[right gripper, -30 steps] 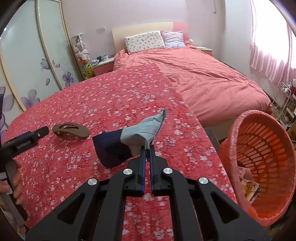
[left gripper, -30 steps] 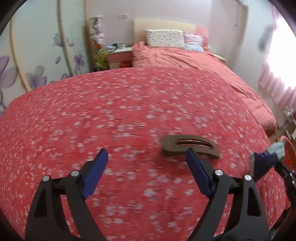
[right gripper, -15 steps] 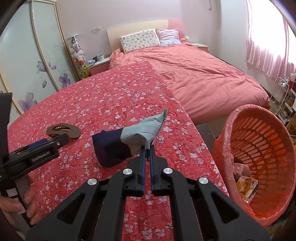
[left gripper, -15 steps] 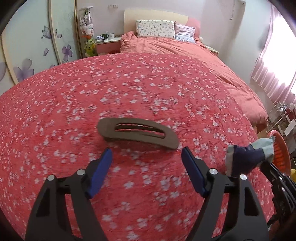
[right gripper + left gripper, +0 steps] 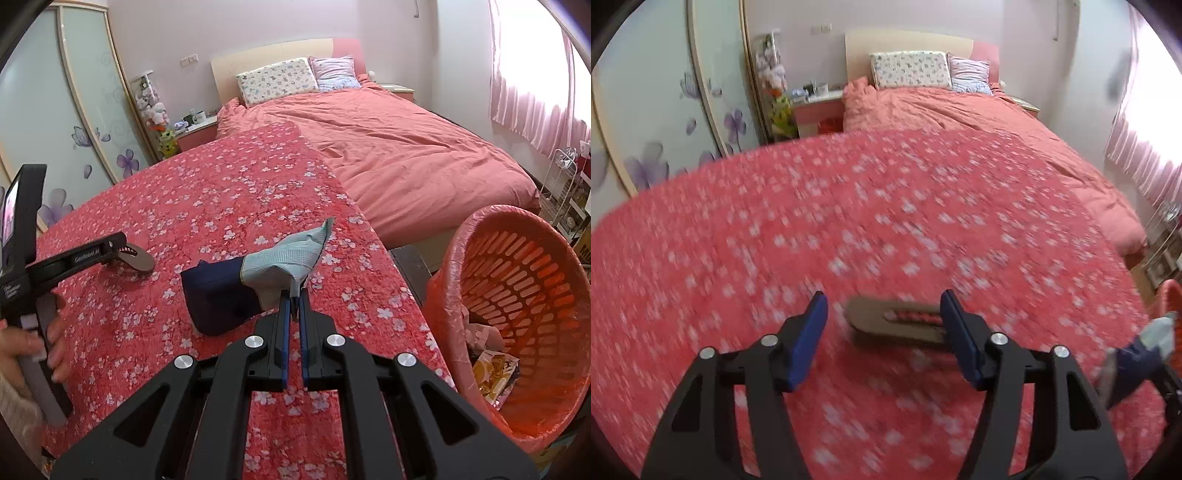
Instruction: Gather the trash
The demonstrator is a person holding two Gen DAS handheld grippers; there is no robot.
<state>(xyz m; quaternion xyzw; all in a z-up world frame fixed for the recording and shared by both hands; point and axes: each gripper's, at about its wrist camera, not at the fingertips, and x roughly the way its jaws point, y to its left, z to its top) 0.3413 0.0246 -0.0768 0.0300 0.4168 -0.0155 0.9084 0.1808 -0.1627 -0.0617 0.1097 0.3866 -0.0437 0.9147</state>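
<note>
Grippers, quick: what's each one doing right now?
Left gripper: open, jaws just closing around the brown slotted cardboard piece.
Right gripper: shut on the navy-and-grey sock.

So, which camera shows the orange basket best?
The right wrist view: the orange basket is nearly whole there, with wrappers inside. The left wrist view shows only a blurred sliver of its rim at the right edge.

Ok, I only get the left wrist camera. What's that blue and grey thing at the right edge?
Observer: A sock, navy with a pale end. The right tool is shut on the pale part.
Operator: Is there a bin near it?
Observer: Yes, an orange basket stands beside the flowered cover, to the right of the sock.
Operator: Is it empty?
Observer: No, crumpled paper and a yellow wrapper lie inside.
</note>
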